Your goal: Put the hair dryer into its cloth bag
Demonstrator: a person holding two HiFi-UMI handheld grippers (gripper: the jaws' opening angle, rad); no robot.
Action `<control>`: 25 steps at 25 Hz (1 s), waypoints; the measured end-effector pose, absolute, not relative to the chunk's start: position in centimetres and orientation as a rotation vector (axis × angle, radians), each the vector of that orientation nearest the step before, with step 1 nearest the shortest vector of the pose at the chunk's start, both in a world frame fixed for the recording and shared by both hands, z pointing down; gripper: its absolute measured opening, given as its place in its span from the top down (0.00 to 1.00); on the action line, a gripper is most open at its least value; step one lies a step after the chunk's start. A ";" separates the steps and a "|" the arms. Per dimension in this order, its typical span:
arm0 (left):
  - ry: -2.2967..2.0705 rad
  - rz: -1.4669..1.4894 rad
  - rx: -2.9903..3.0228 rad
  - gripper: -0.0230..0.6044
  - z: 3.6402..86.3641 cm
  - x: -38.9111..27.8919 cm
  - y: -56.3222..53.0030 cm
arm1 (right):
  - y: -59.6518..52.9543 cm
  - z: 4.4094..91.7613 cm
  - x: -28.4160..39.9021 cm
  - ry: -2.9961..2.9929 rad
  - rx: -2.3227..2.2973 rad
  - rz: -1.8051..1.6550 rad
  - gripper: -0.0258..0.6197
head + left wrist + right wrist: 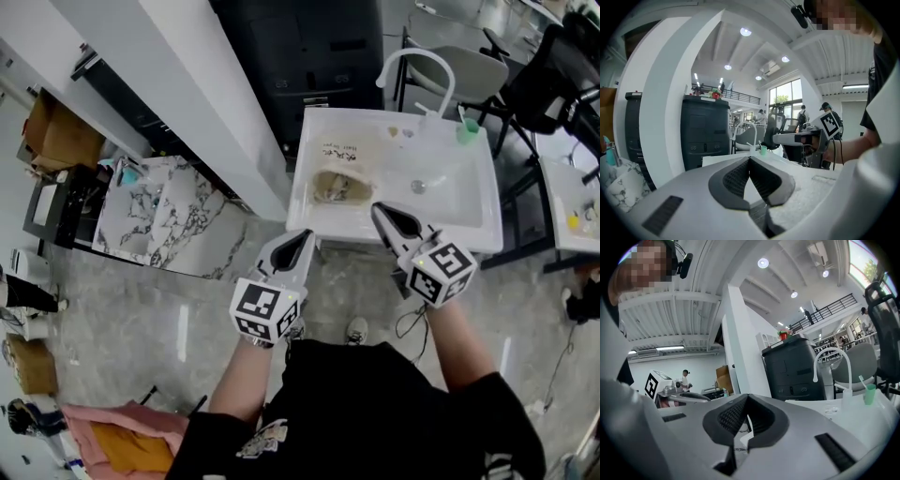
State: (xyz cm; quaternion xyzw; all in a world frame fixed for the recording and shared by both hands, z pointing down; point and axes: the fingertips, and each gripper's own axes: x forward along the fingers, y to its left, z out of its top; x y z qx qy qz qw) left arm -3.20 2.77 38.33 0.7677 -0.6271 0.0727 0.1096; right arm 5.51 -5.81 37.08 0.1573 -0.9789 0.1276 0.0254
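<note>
**Both grippers shut, bag waits on the counter**

The left gripper point(303, 236) and the right gripper point(379, 210) hang by the front edge of the white counter point(361, 127), in the middle of the frame. Both have their fingers pressed together, with nothing in them.

A tan lump lies on the left part of the counter, beside the sink point(450, 192). I think it is the bag point(336, 187). I cannot make out the dryer; it may be in that lump.

The bag should be soft and floppy, so pinch its rim to open it. A dryer is likely hard, smooth and a bit heavy, so take it by the handle.

A tap point(412, 58) and a green cup point(468, 129) stand at the back. The floor point(141, 309) is shiny grey stone. A dark cabinet point(309, 47) stands at the top.
</note>
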 end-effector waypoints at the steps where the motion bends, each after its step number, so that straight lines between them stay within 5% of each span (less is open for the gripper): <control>1: -1.840 0.208 2.255 0.96 38.3 -3.3 3.1 | -5.4 37.3 5.2 -3.020 0.479 0.408 0.96; 25: -1.474 0.134 2.436 0.96 39.3 -8.3 7.6 | 1.6 38.8 0.3 -2.910 0.832 0.488 0.96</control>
